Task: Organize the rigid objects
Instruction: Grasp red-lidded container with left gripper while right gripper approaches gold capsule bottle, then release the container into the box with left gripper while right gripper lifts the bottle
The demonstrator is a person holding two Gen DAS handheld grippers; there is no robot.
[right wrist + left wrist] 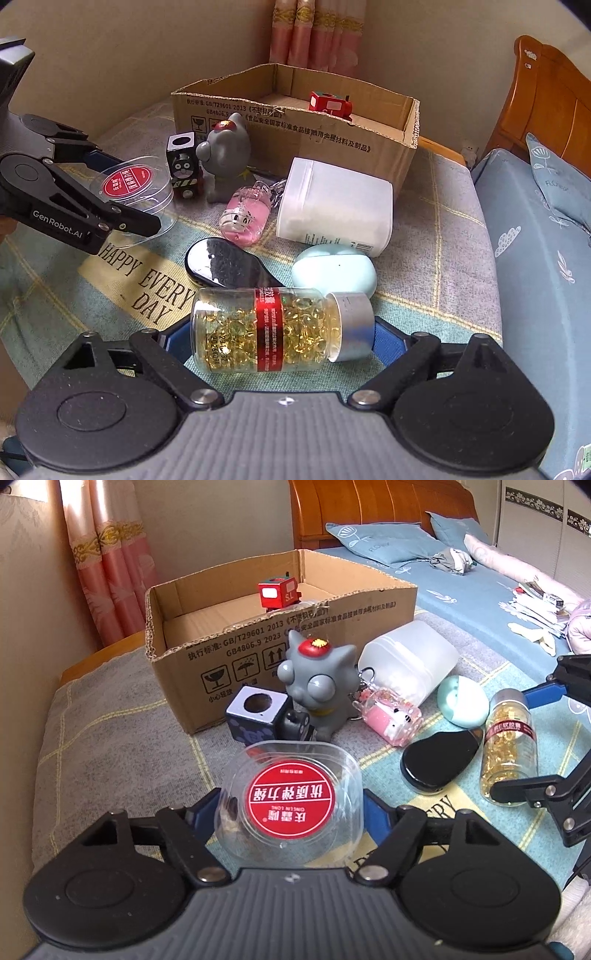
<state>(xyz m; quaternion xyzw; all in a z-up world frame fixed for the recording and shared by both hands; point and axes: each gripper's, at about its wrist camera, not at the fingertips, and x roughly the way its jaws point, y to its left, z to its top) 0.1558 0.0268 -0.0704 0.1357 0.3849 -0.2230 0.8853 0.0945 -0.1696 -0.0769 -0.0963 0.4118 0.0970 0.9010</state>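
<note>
My left gripper (291, 808) is shut on a clear round plastic case with a red label (290, 806), also seen in the right wrist view (135, 188). My right gripper (275, 332) is shut on a glass bottle of golden capsules with a silver cap (273, 328); the bottle also shows in the left wrist view (508, 746). An open cardboard box (280, 642) stands beyond, with a red toy train (279, 592) inside. Before the box lie a grey cat figure (314, 686), a black toy train (258, 716), a pink keychain (388, 716), a white jar (406, 661), a mint case (463, 701) and a black oval mirror (439, 758).
All this rests on a checked blanket (110, 738) printed with words. A wall and pink curtain (110, 554) stand to the left. A bed with blue pillows (388, 542) and a wooden headboard lies behind, with papers (535, 605) on it.
</note>
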